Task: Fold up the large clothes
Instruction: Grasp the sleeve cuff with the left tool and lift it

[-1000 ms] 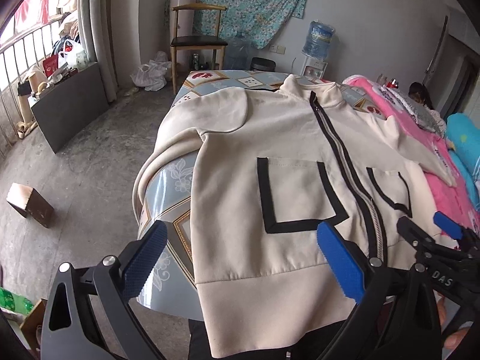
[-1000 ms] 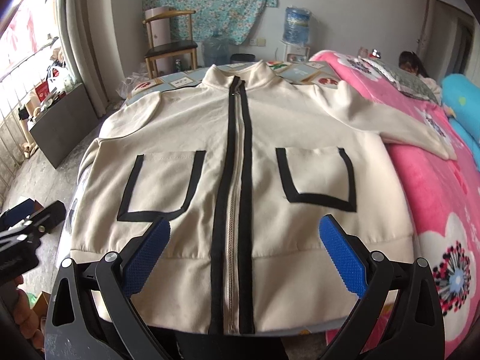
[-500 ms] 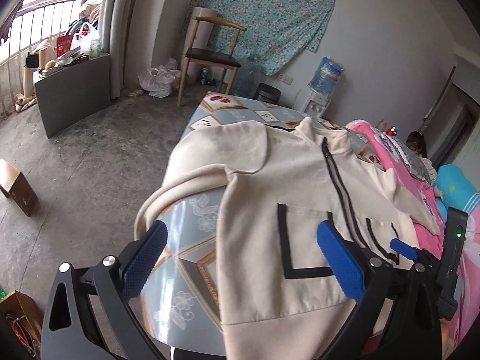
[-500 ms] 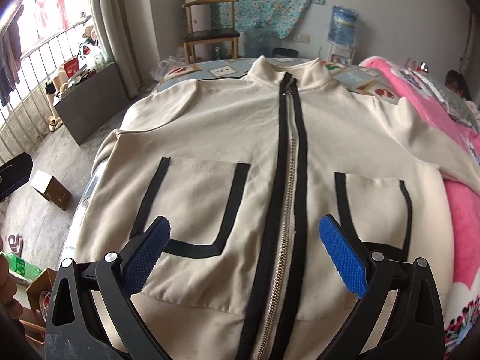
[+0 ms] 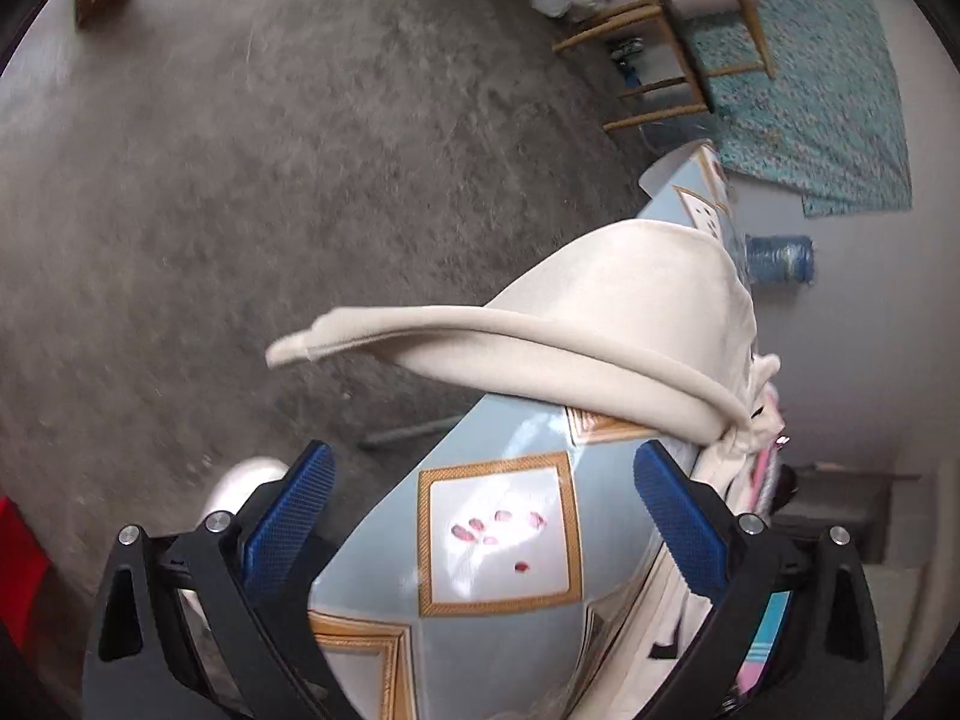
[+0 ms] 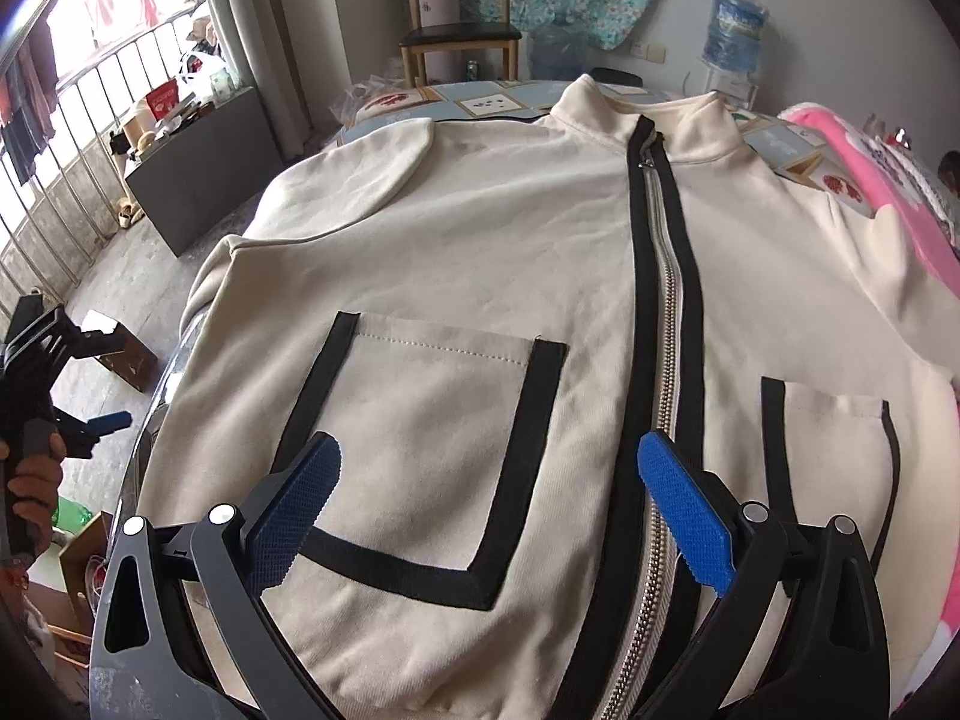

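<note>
A cream zip jacket (image 6: 480, 276) with black-trimmed pockets lies front-up on a table with a patterned blue cloth (image 5: 498, 534). My right gripper (image 6: 486, 480) is open and empty, hovering low over the jacket's left pocket (image 6: 432, 450) beside the zip (image 6: 660, 360). My left gripper (image 5: 480, 498) is open and empty at the table's left side, rolled sideways, pointing at the cloth just below the jacket's hanging sleeve (image 5: 510, 342). The left gripper also shows in the right wrist view (image 6: 102, 423), held by a hand off the table's left edge.
A wooden chair (image 6: 459, 30) and a water bottle (image 6: 735, 27) stand beyond the table. A pink blanket (image 6: 888, 180) lies on the right. A dark cabinet (image 6: 198, 174) and a cardboard box (image 6: 126, 348) are on the concrete floor (image 5: 240, 180) to the left.
My left gripper has swung out to the table's left side and rolled sideways, now facing the hanging sleeve. My right gripper has moved forward and left, lower over the left pocket.
</note>
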A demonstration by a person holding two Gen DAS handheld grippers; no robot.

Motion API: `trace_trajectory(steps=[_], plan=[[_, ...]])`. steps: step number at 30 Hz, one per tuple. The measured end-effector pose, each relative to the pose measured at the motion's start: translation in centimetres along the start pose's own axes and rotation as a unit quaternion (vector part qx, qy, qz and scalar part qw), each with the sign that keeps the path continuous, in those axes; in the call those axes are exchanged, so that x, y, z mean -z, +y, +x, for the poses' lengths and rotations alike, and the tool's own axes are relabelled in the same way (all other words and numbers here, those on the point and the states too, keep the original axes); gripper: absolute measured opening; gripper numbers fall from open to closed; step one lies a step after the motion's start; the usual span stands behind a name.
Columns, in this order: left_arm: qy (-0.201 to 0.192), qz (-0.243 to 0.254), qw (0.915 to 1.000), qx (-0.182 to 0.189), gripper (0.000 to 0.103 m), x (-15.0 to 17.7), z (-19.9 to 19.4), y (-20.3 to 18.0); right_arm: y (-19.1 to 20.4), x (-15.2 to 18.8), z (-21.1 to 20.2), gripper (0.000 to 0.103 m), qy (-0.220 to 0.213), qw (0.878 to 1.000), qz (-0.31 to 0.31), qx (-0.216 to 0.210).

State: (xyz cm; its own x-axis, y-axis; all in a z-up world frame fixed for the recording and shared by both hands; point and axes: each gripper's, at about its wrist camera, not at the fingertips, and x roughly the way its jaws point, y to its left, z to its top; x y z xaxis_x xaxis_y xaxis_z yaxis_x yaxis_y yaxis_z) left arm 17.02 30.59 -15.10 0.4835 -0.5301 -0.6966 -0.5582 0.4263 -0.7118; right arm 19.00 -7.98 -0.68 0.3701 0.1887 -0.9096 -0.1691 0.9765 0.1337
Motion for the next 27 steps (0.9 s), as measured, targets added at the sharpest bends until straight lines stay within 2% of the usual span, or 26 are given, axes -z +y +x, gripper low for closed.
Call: trace_trajectory(steps=[1,3,4,5,7,10,13,17,20,23,24,25,26,27], plan=[[0.023,-0.044,0.9983,0.030,0.098,-0.8,1.5,1.4,0.1,-0.1,0.2,0.096,0.002,1.000,-0.002,0.003],[0.058,-0.136,0.9852,0.087,0.098,-1.9,4.1,4.4,0.5,-0.2,0.5,0.096,0.008,1.000,-0.004,0.009],[0.068,-0.192,0.9724,0.112,0.098,-2.4,5.6,6.3,0.6,-0.2,0.5,0.096,0.011,1.000,-0.005,0.012],[0.074,-0.228,0.9618,0.133,0.098,-2.8,6.7,7.5,0.7,-0.2,0.5,0.096,0.012,1.000,-0.006,0.014],[0.078,-0.289,0.9416,0.154,0.098,-3.2,8.8,9.7,1.1,-0.3,0.6,0.096,0.014,1.000,-0.011,0.021],[0.091,-0.362,0.9135,0.163,0.098,-3.2,11.1,12.3,1.6,-0.5,0.4,0.096,0.013,0.999,-0.021,0.034],[0.096,-0.411,0.8869,0.189,0.098,-3.1,12.8,13.9,2.1,-0.7,0.3,0.096,0.011,0.998,-0.031,0.049],[0.089,-0.444,0.8695,0.198,0.098,-4.2,14.8,16.0,2.4,-0.7,0.1,0.096,0.010,0.997,-0.038,0.061],[0.076,-0.468,0.8633,0.174,0.097,-5.3,16.1,17.6,2.7,-0.7,-0.2,0.096,0.006,0.997,-0.043,0.068],[0.065,-0.485,0.8573,0.161,0.082,-6.2,16.5,18.9,2.8,-0.7,-0.8,0.096,-0.001,0.996,-0.049,0.079],[0.063,-0.486,0.8581,0.154,0.068,-6.5,16.5,19.3,2.8,-0.7,-0.9,0.096,-0.003,0.995,-0.051,0.081],[0.064,-0.480,0.8622,0.149,0.050,-6.8,16.6,19.6,2.7,-0.7,-1.0,0.096,-0.006,0.995,-0.052,0.084],[0.065,-0.472,0.8678,0.141,0.041,-7.2,16.5,19.6,2.5,-0.7,-1.1,0.096,-0.007,0.995,-0.052,0.085],[0.066,-0.465,0.8730,0.133,0.023,-7.4,16.2,19.7,2.3,-0.7,-1.0,0.096,-0.008,0.995,-0.051,0.087]])
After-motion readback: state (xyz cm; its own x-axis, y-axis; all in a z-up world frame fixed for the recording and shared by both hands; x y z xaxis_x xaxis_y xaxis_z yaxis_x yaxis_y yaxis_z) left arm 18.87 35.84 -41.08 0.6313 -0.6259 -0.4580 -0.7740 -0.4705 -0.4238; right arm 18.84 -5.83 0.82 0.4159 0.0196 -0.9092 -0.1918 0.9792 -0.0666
